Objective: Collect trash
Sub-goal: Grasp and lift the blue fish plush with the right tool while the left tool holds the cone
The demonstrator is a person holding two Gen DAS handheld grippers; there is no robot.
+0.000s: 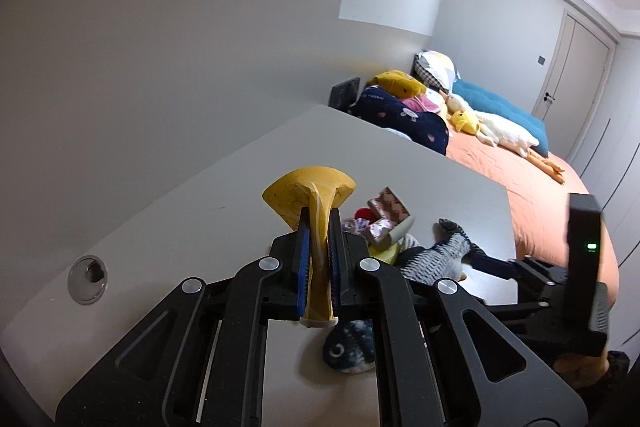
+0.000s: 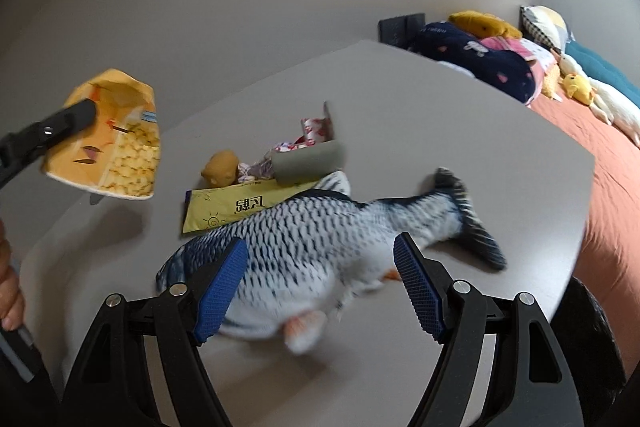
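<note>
From the left wrist, a yellow snack bag (image 1: 310,195) is seen clamped in the left gripper (image 1: 319,227), lifted off the table (image 1: 160,227)

From the right wrist, the right gripper (image 2: 320,259) is held wide open above a plush fish (image 2: 320,239), whose long axis lies crosswise between the jaws; remaining wrappers (image 2: 280,163) lie just beyond it

The left gripper (image 1: 318,247) pinches a yellow snack bag (image 1: 310,195) flat between its blue pads, above the grey table (image 1: 180,247). Beyond the bag lies crumpled wrapper litter (image 1: 384,217); beside that, apparently, a fish plush (image 1: 432,255).
</note>
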